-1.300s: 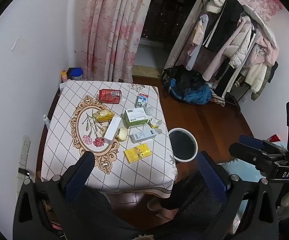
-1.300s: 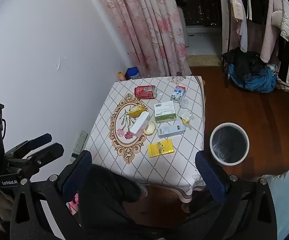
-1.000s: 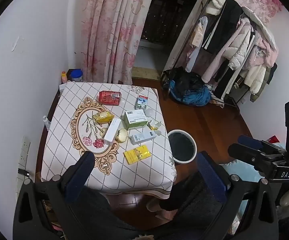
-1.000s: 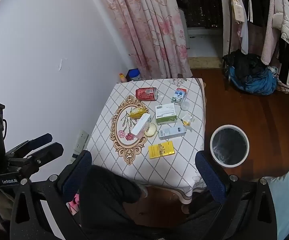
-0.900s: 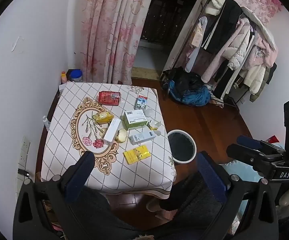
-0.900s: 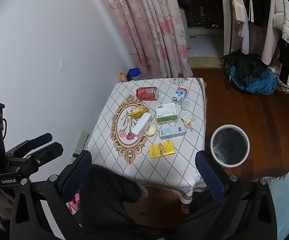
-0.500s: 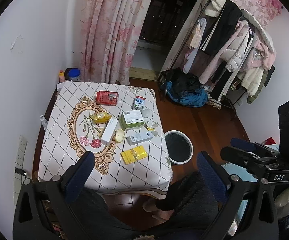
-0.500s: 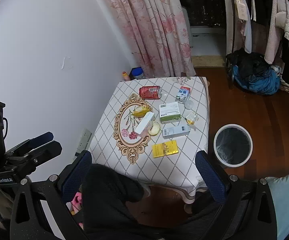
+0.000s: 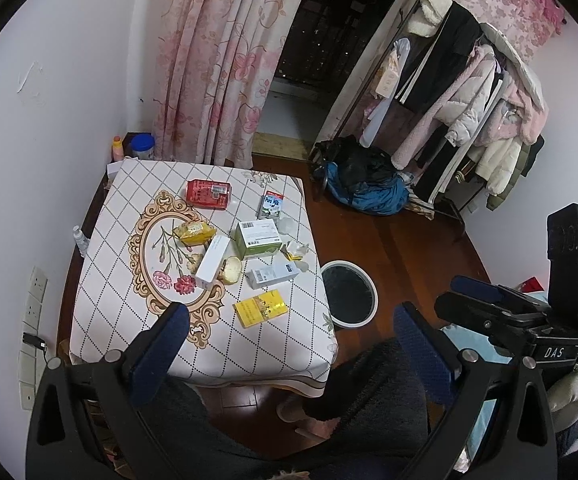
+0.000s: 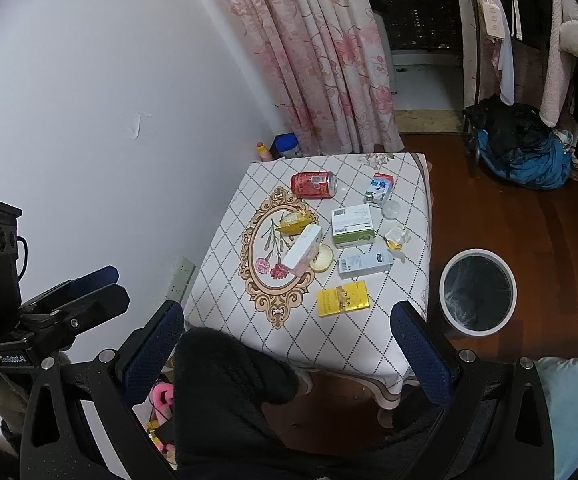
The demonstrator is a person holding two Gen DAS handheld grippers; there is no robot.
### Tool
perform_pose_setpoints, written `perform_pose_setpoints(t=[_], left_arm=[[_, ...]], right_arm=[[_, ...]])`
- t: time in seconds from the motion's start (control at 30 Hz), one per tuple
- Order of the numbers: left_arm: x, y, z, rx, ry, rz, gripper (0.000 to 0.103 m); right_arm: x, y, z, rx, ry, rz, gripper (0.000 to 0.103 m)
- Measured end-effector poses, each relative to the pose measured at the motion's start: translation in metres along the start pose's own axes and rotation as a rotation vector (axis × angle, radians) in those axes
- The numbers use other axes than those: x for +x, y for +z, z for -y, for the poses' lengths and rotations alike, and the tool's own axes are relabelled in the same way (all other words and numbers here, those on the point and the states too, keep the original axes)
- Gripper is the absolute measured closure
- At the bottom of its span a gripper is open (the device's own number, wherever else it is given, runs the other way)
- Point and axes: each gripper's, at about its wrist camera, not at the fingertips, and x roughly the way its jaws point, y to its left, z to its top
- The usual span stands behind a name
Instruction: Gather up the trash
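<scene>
A small table (image 9: 101, 320) with a diamond-pattern cloth holds several pieces of trash: a red can (image 9: 208, 193) lying on its side, a milk carton (image 9: 271, 205), a green-and-white box (image 9: 258, 238), a long white box (image 9: 213, 261), a yellow wrapper (image 9: 194, 232), a white-blue box (image 9: 274, 274), a flat yellow pack (image 9: 260, 308) and a crumpled wrapper (image 9: 297, 249). A white bin (image 9: 349, 299) with a black liner stands on the floor right of the table. My left gripper (image 9: 289, 340) and right gripper (image 10: 285, 344) are both open, empty, high above the near table edge.
Pink floral curtain (image 9: 217, 60) behind the table, white wall on the left. A clothes rack with coats (image 9: 469, 92) and a blue-black bag heap (image 9: 365, 188) stand at the right. Wooden floor (image 9: 409, 248) around the bin. A person's dark legs (image 10: 225, 392) fill the lower view.
Both grippers have risen and drawn back a little, so the table and bin look slightly smaller. Nothing on the table has moved.
</scene>
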Motion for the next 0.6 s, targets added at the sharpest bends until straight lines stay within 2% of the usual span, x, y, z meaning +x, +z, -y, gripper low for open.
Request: perform_pose_setpoints(t=[0.6], left_arm=[[-0.0035, -0.0047, -0.0029, -0.008, 0.000, 0.002, 0.000]], right_arm=[[0.0015, -0.0026, 0.0013, -0.003, 0.006, -0.002, 0.000]])
